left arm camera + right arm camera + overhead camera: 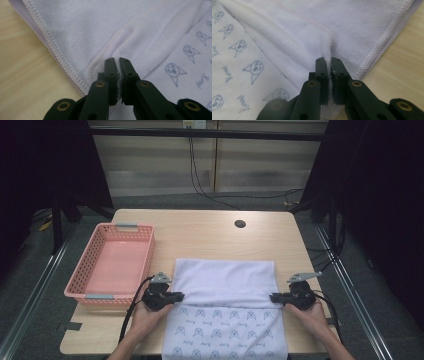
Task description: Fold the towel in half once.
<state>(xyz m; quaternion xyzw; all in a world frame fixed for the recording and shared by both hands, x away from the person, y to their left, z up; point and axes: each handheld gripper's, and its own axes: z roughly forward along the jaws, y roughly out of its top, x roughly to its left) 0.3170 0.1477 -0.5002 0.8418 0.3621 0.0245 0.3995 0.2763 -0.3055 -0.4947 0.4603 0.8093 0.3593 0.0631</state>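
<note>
High view: both forearms reach in from below, each hand level over the table (210,235). Left gripper (176,296) and right gripper (274,297) each pinch the folded towel (225,285) at opposite edges, beside the pink basket (112,265).

Towel (225,290) on the table's (210,232) near half, basket (80,287) to its left.
</note>
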